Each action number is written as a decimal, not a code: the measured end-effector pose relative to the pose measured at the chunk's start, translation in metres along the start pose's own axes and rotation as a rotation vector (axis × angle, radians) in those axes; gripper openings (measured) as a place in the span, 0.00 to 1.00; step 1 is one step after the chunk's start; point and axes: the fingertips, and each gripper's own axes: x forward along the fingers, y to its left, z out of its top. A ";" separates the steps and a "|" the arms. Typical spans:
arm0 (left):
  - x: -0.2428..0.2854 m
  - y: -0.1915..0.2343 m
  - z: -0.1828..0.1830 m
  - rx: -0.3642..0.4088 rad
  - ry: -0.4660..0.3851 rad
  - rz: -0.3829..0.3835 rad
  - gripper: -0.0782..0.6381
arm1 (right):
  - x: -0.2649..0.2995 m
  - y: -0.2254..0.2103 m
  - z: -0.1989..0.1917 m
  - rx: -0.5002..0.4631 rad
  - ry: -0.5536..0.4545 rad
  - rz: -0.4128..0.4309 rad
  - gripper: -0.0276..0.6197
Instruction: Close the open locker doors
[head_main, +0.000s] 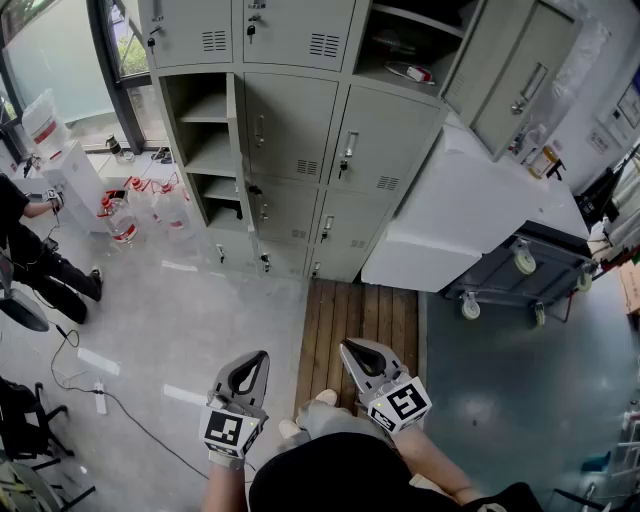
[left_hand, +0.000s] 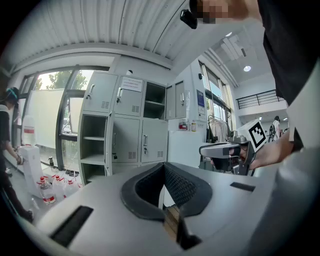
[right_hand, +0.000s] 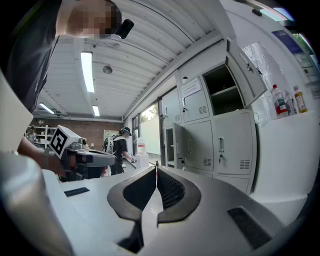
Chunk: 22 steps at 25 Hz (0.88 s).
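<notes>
On hand were two grippers, left gripper (head_main: 256, 358) and right gripper (head_main: 349, 348); two open locker doors, left door (head_main: 234, 120) and upper right door (head_main: 520, 75); one wooden pallet (head_main: 355, 320); one wheeled cart (head_main: 515, 262).

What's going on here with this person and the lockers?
A person stands back from a bank of grey lockers, holding a two-jaw gripper in each hand. The left gripper and the right gripper are both shut and empty, pointing roughly toward the lockers. Two doors are open: the top right door and the door of the tall shelved compartment on the left. Neither gripper is near a door. Another person is busy by the water bottles.
</notes>
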 end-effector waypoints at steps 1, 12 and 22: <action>-0.008 -0.002 0.001 -0.014 0.001 0.006 0.13 | -0.005 0.006 0.000 0.003 0.001 -0.001 0.10; -0.048 -0.026 -0.005 -0.041 -0.005 -0.012 0.13 | -0.029 0.045 0.007 -0.021 -0.019 0.007 0.10; -0.031 -0.005 -0.010 -0.028 0.012 0.016 0.13 | 0.000 0.016 0.005 0.027 -0.026 -0.004 0.10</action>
